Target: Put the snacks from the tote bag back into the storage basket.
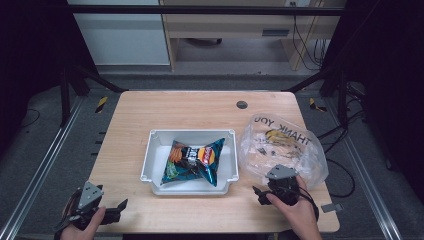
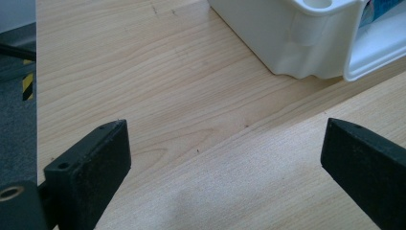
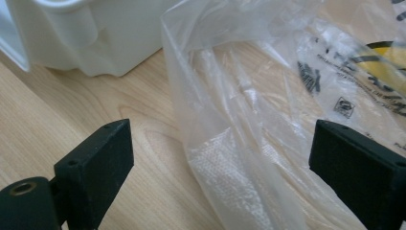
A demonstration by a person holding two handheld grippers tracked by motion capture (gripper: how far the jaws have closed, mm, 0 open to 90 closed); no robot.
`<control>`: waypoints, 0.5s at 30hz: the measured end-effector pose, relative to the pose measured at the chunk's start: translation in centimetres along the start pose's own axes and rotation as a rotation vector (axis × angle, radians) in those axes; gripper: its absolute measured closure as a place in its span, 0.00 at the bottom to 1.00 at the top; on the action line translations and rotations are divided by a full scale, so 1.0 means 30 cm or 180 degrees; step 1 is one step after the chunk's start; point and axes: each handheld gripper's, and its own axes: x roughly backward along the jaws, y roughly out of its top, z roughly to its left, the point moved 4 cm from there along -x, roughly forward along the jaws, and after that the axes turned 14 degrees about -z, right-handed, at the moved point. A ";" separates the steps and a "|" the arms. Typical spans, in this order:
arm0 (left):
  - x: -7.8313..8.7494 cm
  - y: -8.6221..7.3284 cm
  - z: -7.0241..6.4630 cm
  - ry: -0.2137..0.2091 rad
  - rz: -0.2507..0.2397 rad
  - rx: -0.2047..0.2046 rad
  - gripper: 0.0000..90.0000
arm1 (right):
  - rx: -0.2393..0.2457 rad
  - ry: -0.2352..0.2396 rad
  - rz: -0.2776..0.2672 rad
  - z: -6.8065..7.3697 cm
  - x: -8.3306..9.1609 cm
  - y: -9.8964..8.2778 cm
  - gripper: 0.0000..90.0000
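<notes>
1. We saw the wooden table (image 1: pixel 150 107) with a white bin (image 1: pixel 150 165) at its middle; a chip bag (image 1: pixel 194 161) lay inside the bin, untouched.
2. A clear plastic bag (image 1: pixel 280 145) printed "THANK YOU" lay crumpled just right of the bin, nothing from the bin inside it as far as we could tell.
3. Our judgement: the work looked barely begun. The chip bag probably needed to go into the plastic bag; opening it, the pick and the transfer were all left.
4. The right gripper (image 1: pixel 261 194) sat at the plastic bag's near edge. In the right gripper view its jaws stood wide apart, straddling the film (image 3: pixel 230 143) and clamping nothing.
5. The left gripper (image 1: pixel 116 209) rested low at the table's near-left corner, well apart from the bin. Its jaws were also spread, with bare wood (image 2: pixel 191 120) between them.
</notes>
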 end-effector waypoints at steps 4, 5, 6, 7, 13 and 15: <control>-0.002 -0.001 -0.002 0.0000 0.0006 -0.0001 0.03 | -0.0004 0.0064 0.0010 0.011 -0.006 -0.005 0.10; -0.002 -0.001 -0.002 -0.0002 0.0009 -0.0003 0.03 | 0.0001 0.0080 0.0010 0.012 -0.007 -0.005 0.10; -0.002 -0.001 -0.002 -0.0002 0.0010 -0.0004 0.03 | 0.0013 0.0097 0.0021 0.013 -0.009 -0.007 0.09; -0.002 -0.001 -0.002 -0.0002 0.0010 -0.0003 0.03 | 0.0005 0.0104 0.0031 0.016 -0.011 -0.010 0.09; -0.002 -0.002 -0.001 -0.0005 0.0011 0.0000 0.03 | 0.0007 0.0148 0.0064 0.020 -0.016 -0.020 0.09; -0.002 -0.002 -0.001 -0.0009 0.0022 -0.0002 0.03 | -0.0005 0.0157 0.0103 0.024 -0.019 -0.023 0.09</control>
